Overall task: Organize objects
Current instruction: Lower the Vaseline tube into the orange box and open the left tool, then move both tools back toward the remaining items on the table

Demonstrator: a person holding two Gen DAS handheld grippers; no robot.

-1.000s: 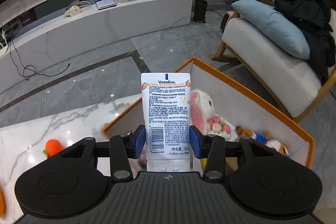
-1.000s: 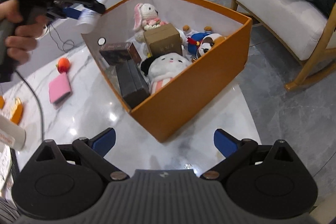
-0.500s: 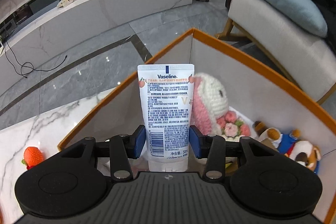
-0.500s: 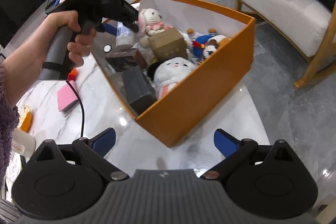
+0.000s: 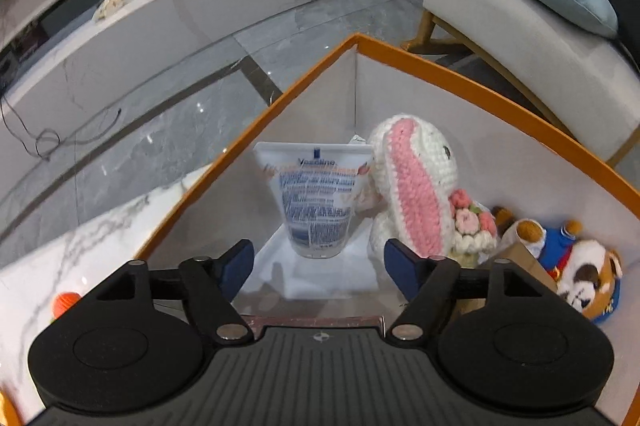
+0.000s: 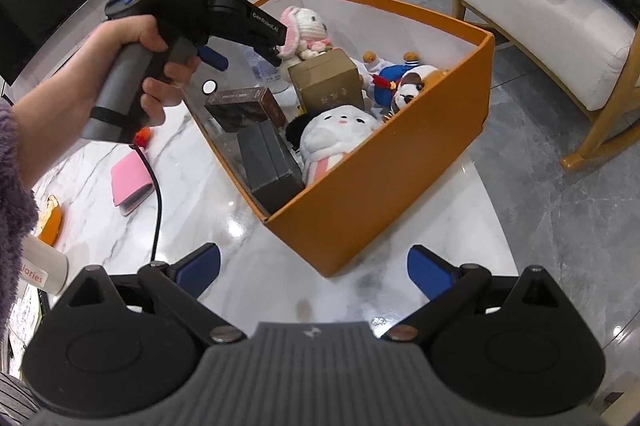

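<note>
Vaseline tube (image 5: 318,206), pinched between the left gripper (image 5: 319,262)'s pads half a second ago, is now free: it stands cap-down ahead of the spread fingers, in the far corner of the orange box (image 5: 472,86), and its blur suggests it is dropping or settling. Just right of it sits the crocheted rabbit (image 5: 416,186), close enough that I cannot tell whether they touch. So this item looks delivered. Farther right, the right gripper (image 6: 314,266) hangs over the marble table (image 6: 100,218) short of the box, jaws wide apart and holding nothing, as before. Left of it a pink wallet (image 6: 130,182) lies unsorted, probably next.
</note>
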